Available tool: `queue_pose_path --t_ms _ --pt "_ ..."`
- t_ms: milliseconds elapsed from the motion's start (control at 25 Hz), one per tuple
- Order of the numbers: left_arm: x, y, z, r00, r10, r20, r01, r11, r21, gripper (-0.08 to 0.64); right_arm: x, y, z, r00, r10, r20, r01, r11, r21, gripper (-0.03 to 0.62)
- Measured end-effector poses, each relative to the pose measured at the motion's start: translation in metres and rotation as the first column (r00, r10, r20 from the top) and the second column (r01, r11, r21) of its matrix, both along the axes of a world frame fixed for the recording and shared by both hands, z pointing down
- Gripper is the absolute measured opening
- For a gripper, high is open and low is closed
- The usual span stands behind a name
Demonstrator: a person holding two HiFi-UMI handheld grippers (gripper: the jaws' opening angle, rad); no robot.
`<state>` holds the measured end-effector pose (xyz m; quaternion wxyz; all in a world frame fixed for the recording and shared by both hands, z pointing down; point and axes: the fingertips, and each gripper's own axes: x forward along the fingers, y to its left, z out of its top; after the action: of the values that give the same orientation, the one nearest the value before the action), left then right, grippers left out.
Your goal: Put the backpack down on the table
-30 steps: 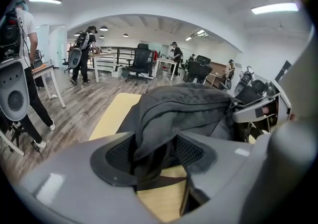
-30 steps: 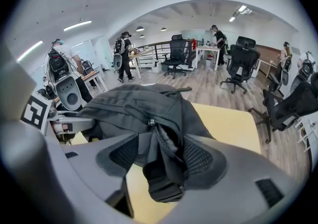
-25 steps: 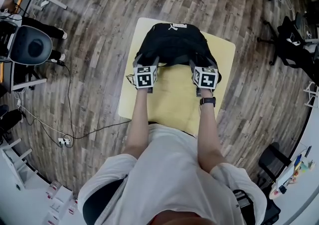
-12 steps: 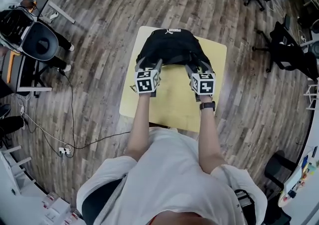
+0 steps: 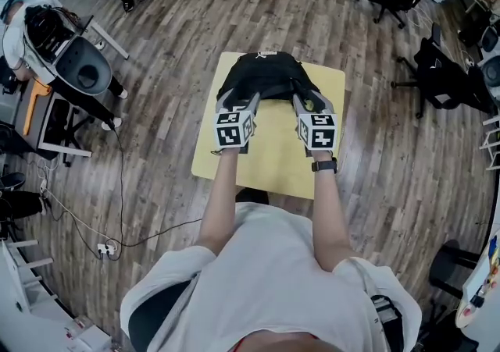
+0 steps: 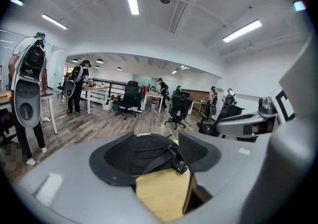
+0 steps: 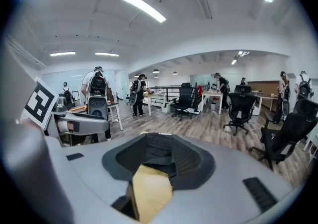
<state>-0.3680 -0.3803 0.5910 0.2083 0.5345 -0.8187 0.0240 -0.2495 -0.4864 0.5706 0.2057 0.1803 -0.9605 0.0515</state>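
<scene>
The black backpack (image 5: pixel 266 76) lies flat on the far half of the yellow table (image 5: pixel 273 157). Both grippers hang in the air above its near edge, apart from it. My left gripper (image 5: pixel 239 99) is open with nothing between its fingers; in the left gripper view the backpack (image 6: pixel 149 149) and its strap buckle show through the gap. My right gripper (image 5: pixel 308 101) is also empty and its jaws are closing; in the right gripper view the backpack (image 7: pixel 160 149) and the bare table (image 7: pixel 149 193) show between the pads.
Wooden floor surrounds the small table. Black office chairs (image 5: pixel 437 69) stand to the right and at the back. A person with gear on their back (image 5: pixel 47 34) is at the upper left. A cable and power strip (image 5: pixel 105 247) lie on the floor at the left.
Both grippers have lifted up and away from the backpack's near edge. The backpack stays lying on the table. The head camera has risen, so the table looks smaller.
</scene>
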Motion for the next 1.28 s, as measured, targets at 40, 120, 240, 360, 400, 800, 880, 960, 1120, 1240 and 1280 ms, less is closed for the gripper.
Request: queue_pose_path --t_ms 40,120,240,360,400,800,880,960,1120,1240,1280 --pt "0.005 0.004 -0.007 1.0 0.002 0.013 -0.002 1.0 0.011 0.284 0.005 0.004 -0.011 1.0 0.002 0.019 -0.002 1.0 0.014 0.164" --pt "0.017 0.011 -0.022 0.999 0.005 0.036 -0.006 0.999 0.035 0.263 0.015 0.011 -0.03 0.999 0.003 0.054 -0.005 0.999 0.038 0.155" --pt "0.035 0.019 -0.044 0.998 0.014 0.065 -0.018 0.997 0.072 0.215 0.031 0.018 -0.056 0.995 0.01 0.103 -0.017 0.997 0.069 0.142" --pt "0.048 0.027 -0.064 0.994 0.019 0.111 -0.029 0.995 0.093 0.187 0.043 0.026 -0.079 0.988 0.008 0.152 -0.023 0.996 0.092 0.115" --pt "0.052 0.03 -0.07 0.992 0.018 0.125 -0.03 0.995 0.099 0.181 0.047 0.029 -0.085 0.986 0.008 0.166 -0.024 0.995 0.097 0.107" --pt "0.078 0.069 -0.123 0.981 -0.044 0.191 0.003 0.978 0.209 0.08 0.073 0.06 -0.132 0.96 -0.013 0.281 -0.029 0.989 0.145 0.051" --pt "0.078 0.074 -0.129 0.979 -0.066 0.192 0.021 0.974 0.227 0.068 0.076 0.063 -0.14 0.955 -0.02 0.296 -0.028 0.987 0.157 0.044" --pt "0.08 0.077 -0.132 0.976 -0.084 0.199 0.035 0.971 0.236 0.052 0.08 0.063 -0.147 0.953 -0.02 0.302 -0.037 0.983 0.182 0.039" --pt "0.083 0.08 -0.136 0.969 -0.103 0.225 0.049 0.971 0.234 0.031 0.088 0.062 -0.159 0.947 0.003 0.321 -0.075 0.974 0.212 0.022" --pt "0.081 0.081 -0.144 0.966 -0.11 0.235 0.051 0.969 0.242 0.011 0.088 0.061 -0.167 0.942 0.006 0.337 -0.084 0.972 0.218 0.012" --pt "0.081 0.081 -0.147 0.964 -0.11 0.241 0.049 0.968 0.247 0.011 0.087 0.061 -0.169 0.94 0.006 0.341 -0.086 0.972 0.219 0.011"
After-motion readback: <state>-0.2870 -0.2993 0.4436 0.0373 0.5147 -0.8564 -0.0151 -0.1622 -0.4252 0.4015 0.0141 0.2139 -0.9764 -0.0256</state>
